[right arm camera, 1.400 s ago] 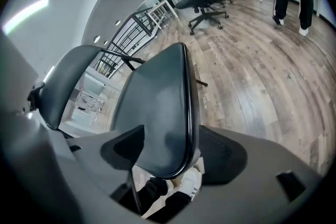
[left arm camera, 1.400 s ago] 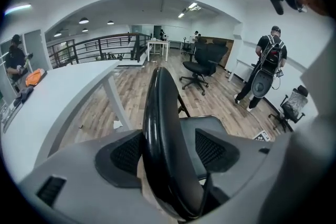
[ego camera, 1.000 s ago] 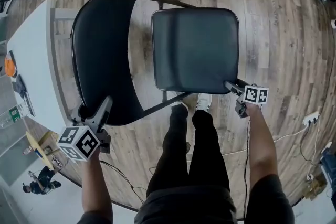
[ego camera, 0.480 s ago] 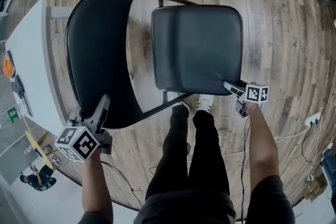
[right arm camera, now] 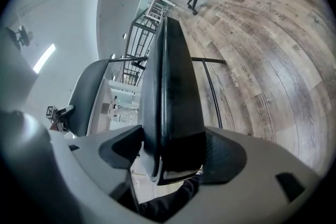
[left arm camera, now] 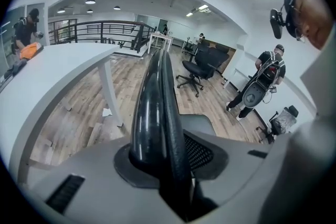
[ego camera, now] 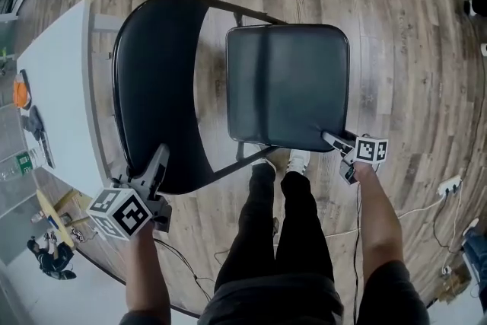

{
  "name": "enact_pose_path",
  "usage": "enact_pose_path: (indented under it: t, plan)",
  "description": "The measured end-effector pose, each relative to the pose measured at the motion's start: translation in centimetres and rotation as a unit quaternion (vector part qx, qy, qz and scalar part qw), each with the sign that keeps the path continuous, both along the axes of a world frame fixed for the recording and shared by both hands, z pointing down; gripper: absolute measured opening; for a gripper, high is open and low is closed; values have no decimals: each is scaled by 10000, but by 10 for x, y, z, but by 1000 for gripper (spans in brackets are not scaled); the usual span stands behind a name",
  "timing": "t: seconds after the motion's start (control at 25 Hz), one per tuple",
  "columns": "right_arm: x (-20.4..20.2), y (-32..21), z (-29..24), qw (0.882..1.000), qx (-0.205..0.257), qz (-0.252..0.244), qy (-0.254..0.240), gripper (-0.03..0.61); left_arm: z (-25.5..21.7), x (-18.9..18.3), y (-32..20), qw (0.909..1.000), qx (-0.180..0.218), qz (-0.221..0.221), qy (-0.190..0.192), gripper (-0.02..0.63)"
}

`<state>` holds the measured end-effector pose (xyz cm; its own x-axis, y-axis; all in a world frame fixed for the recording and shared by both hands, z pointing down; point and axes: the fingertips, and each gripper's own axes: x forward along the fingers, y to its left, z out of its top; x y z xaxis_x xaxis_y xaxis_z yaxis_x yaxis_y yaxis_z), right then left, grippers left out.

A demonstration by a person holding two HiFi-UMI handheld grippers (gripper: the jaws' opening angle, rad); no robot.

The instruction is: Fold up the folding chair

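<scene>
A black folding chair stands open on the wood floor below me. My left gripper (ego camera: 156,161) is at the near end of the curved backrest (ego camera: 156,87). In the left gripper view the backrest's rim (left arm camera: 155,97) runs between the jaws, which are closing, and both pads of the left gripper (left arm camera: 168,152) lie against it. My right gripper (ego camera: 329,138) is shut on the near right corner of the padded seat (ego camera: 289,84). In the right gripper view the seat's edge (right arm camera: 170,86) fills the gap between the pads of the right gripper (right arm camera: 173,149).
A white table (ego camera: 57,95) stands close to the chair's left, with an orange thing (ego camera: 20,93) on it. The person's legs (ego camera: 278,224) are right behind the seat. Cables (ego camera: 426,198) trail on the floor at the right. Office chairs (left arm camera: 197,63) and a person (left arm camera: 260,84) are further off.
The chair has shifted slightly to the right in the head view, and the left gripper has moved with the backrest. The right gripper stays on the seat's corner.
</scene>
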<state>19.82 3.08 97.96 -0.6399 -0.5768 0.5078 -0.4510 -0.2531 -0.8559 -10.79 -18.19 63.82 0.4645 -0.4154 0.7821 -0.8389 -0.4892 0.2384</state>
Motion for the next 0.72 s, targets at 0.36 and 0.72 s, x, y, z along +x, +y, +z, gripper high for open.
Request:
enact_pose_path:
  t: [0.36,0.72]
  plan:
    - [-46,-18,-103,9971,363,-581,323,327,-66,-9,-1,9994,81,-155,309,84]
    - [-131,-53,-217,9832,999,-1523,139,325,-124,-29,-11,9992,350,-158,121,78]
